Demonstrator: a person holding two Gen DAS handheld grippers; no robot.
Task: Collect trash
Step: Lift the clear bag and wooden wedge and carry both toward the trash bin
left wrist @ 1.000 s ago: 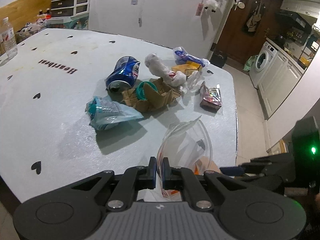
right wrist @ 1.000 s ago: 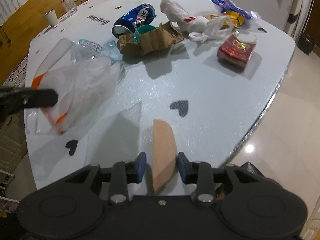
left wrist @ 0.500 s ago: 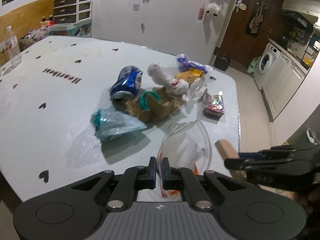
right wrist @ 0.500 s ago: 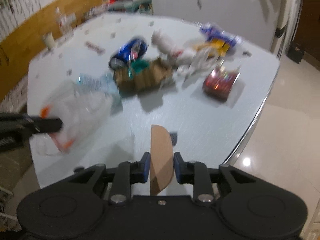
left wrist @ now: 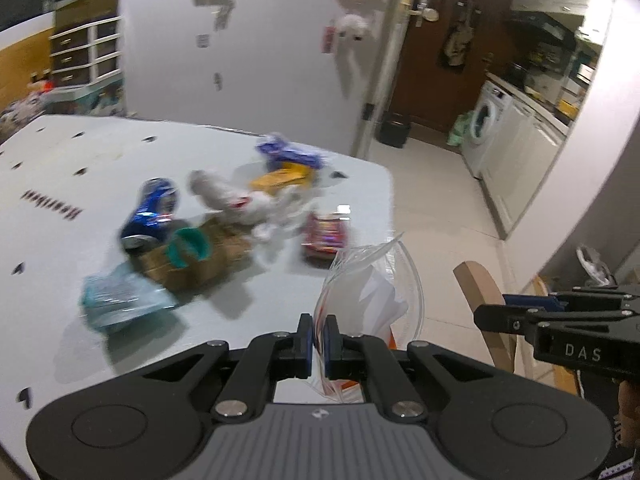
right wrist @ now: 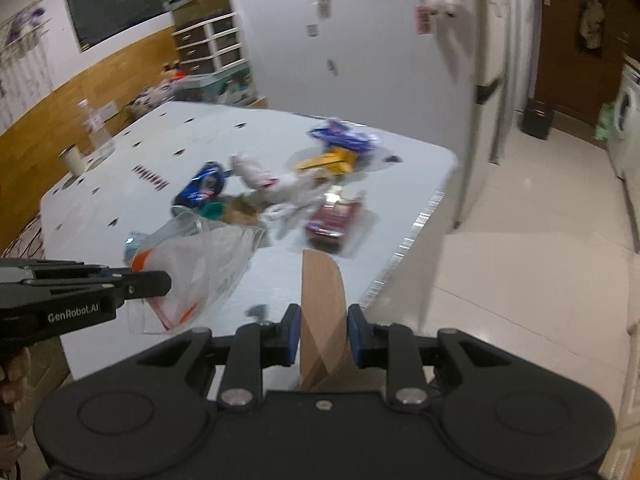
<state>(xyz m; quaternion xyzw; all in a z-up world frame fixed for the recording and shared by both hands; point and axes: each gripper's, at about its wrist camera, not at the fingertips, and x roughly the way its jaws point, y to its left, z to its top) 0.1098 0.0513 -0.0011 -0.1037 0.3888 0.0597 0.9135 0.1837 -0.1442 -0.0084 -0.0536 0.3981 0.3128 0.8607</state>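
Table (left wrist: 60, 184), pale with small dark heart marks, is seen filling the left half of both wrist views; its corner ends over a glossy tiled floor (right wrist: 540, 220). A loose pile of trash is spread near the table's far corner and is blurred in both views. In the pile, a crushed blue can (left wrist: 152, 208) is seen lying on its side, with a torn brown cardboard piece (left wrist: 208, 256) and a teal lid (left wrist: 188, 246) just beside it. A teal-tinted plastic wrapper (left wrist: 120, 300) is seen nearest the camera, a red packet (left wrist: 326, 234) to the right, and white crumpled wrappers (left wrist: 240, 200), a yellow box (left wrist: 280, 178) and a blue wrapper (left wrist: 286, 152) farther back.

A clear plastic bag (left wrist: 376, 292) is pinched at its rim by the left gripper (left wrist: 316, 338), whose jaws are pressed together on the film; the bag is held up off the table. A flat tan cardboard piece (right wrist: 322, 308) with a rounded top is held upright between the narrowly spaced jaws of the right gripper (right wrist: 323, 334), above the table's near edge.
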